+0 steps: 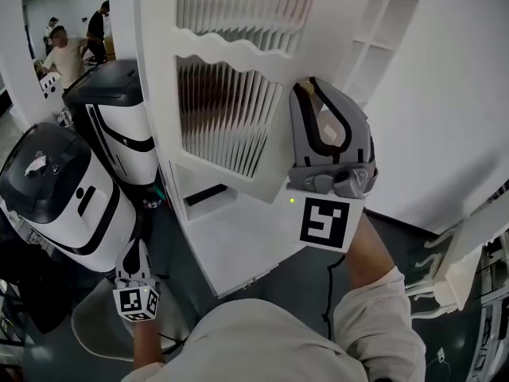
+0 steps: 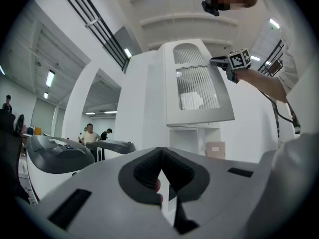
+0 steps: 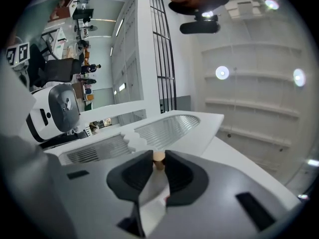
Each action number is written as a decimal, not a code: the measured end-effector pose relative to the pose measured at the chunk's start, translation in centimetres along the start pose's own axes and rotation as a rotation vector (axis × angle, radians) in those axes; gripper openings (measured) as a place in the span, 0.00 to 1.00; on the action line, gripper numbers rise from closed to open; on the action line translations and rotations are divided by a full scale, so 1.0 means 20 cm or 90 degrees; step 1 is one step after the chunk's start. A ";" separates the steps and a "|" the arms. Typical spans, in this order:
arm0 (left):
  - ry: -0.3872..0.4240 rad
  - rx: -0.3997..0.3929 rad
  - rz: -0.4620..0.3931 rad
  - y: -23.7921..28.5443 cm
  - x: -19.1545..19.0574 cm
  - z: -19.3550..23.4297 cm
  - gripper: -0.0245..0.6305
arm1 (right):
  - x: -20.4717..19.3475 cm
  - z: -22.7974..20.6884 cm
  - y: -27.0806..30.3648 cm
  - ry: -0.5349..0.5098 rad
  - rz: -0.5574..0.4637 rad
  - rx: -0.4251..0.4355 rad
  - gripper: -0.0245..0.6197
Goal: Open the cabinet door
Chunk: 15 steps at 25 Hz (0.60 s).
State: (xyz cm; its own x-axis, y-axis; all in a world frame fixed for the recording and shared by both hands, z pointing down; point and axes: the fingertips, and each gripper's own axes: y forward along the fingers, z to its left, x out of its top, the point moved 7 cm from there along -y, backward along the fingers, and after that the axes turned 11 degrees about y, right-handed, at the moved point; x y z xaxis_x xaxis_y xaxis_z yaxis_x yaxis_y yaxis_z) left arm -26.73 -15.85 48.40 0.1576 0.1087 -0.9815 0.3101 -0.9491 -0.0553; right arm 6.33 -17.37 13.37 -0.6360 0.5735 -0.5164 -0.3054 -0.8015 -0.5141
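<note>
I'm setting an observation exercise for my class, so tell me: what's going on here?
A person is working with a handheld gripper in each hand. The right gripper has its fingers closed on the small wooden knob of a white cabinet door with ribbed glass panels. The door stands swung partly out from the cabinet, whose open shelves show behind it. The left gripper hangs low to the side, fingers together and holding nothing.
</note>
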 end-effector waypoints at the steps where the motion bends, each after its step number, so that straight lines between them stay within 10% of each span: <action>1: 0.000 0.000 0.000 0.00 0.00 0.00 0.04 | 0.01 0.01 -0.01 -0.005 -0.005 0.001 0.16; 15: -0.001 0.000 0.001 -0.09 0.00 0.03 0.04 | 0.21 0.12 -0.10 -0.034 -0.075 0.038 0.17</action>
State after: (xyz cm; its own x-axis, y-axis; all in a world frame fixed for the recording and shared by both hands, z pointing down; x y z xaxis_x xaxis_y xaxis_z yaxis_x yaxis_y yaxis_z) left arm -27.81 -14.26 48.51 0.1571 0.1076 -0.9817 0.3095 -0.9493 -0.0545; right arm 2.65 -13.71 13.88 -0.6300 0.6555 -0.4163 -0.4203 -0.7387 -0.5270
